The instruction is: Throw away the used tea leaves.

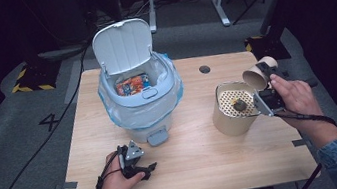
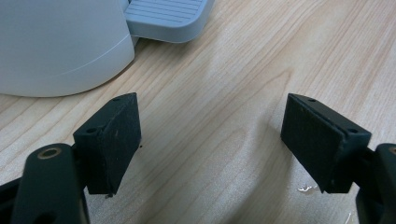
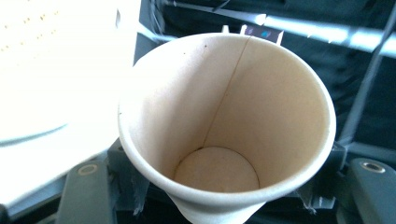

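Observation:
A tan paper cup (image 1: 258, 75) hangs tilted in the air over the table's right side, with my right gripper (image 1: 266, 80) shut on it. In the right gripper view the cup (image 3: 224, 116) is empty, its mouth facing the camera, and a jaw stands on each side of its base. Just left of it stands a tan cylinder (image 1: 228, 121) with a perforated insert (image 1: 230, 100) holding a dark lump (image 1: 240, 105). My left gripper (image 1: 148, 171) rests open on the wood near the front edge, with nothing between its jaws (image 2: 210, 140).
A grey pedal bin (image 1: 142, 103) with a plastic liner stands at the left centre, its lid (image 1: 122, 46) raised, an orange packet (image 1: 132, 85) inside. Its pedal (image 1: 157, 137) points toward my left gripper. The pedal (image 2: 168, 18) is close ahead of the left jaws. A cable hole (image 1: 204, 69) is at the back.

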Demonstrator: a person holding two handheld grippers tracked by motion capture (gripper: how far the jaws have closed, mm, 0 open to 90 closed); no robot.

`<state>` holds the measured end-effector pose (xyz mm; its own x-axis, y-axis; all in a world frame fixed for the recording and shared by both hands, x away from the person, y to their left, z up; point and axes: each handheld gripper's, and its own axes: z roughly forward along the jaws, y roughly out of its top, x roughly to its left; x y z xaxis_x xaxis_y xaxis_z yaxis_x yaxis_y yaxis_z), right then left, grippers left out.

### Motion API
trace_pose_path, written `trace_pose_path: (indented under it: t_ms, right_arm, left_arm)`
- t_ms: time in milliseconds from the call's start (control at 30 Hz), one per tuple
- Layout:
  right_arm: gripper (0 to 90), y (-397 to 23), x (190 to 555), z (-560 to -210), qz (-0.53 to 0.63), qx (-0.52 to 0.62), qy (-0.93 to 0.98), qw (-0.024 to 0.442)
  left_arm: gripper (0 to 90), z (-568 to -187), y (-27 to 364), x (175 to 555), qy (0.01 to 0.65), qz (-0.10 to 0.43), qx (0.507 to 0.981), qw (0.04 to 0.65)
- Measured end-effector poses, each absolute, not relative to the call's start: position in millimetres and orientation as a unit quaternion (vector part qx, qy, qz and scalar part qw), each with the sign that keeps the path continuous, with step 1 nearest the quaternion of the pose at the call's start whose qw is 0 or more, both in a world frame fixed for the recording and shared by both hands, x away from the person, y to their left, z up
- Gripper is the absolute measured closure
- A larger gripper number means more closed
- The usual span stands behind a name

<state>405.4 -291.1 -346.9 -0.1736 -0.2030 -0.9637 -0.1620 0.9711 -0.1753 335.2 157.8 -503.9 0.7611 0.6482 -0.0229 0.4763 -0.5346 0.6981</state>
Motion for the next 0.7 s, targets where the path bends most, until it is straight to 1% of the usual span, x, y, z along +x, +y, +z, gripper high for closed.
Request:
trace_pose_path:
  t_ms: [133, 167, 200, 233, 300, 433, 567, 600, 633, 667, 700]
  right_arm:
    - [31.9, -298.2, 409.8, -338.8, 0.072, -0.038, 0.802, 0.591]
    - [31.9, -298.2, 409.8, -338.8, 0.072, -0.038, 0.802, 0.591]
    - [31.9, -300.5, 411.3, -337.4, 0.097, -0.018, 0.809, 0.579]
    - [31.9, -306.6, 414.4, -334.3, 0.159, 0.042, 0.825, 0.541]
    - [31.8, -310.4, 416.0, -332.8, 0.192, 0.076, 0.83, 0.518]
    - [31.5, -323.0, 421.0, -328.5, 0.289, 0.163, 0.834, 0.44]
    - [31.3, -334.2, 424.3, -327.3, 0.376, 0.246, 0.826, 0.339]
    - [31.3, -336.4, 424.6, -327.3, 0.391, 0.259, 0.823, 0.321]
    - [31.3, -336.4, 424.6, -327.3, 0.391, 0.259, 0.823, 0.321]
    - [31.2, -340.2, 425.4, -327.6, 0.414, 0.288, 0.815, 0.286]
    - [31.2, -340.2, 425.4, -327.6, 0.414, 0.288, 0.815, 0.286]
  left_arm:
    - [20.6, -503.9, 157.8, 335.2, 0.324, 0.12, 0.868, 0.357]
    - [20.6, -503.9, 157.8, 335.2, 0.324, 0.12, 0.868, 0.357]
    - [20.6, -503.9, 157.8, 335.2, 0.324, 0.12, 0.868, 0.357]
    - [20.6, -503.9, 157.8, 335.2, 0.324, 0.12, 0.868, 0.358]
    - [20.6, -503.9, 157.9, 335.3, 0.324, 0.12, 0.868, 0.357]
    - [20.6, -503.9, 157.9, 335.2, 0.324, 0.12, 0.868, 0.358]
    - [20.6, -503.9, 157.9, 335.2, 0.324, 0.12, 0.868, 0.357]
    - [20.6, -503.9, 157.8, 335.2, 0.324, 0.12, 0.868, 0.357]
    - [20.6, -503.9, 157.8, 335.2, 0.324, 0.12, 0.868, 0.357]
    - [20.6, -503.9, 157.8, 335.2, 0.324, 0.12, 0.868, 0.358]
    - [20.6, -503.9, 157.8, 335.2, 0.324, 0.12, 0.868, 0.358]
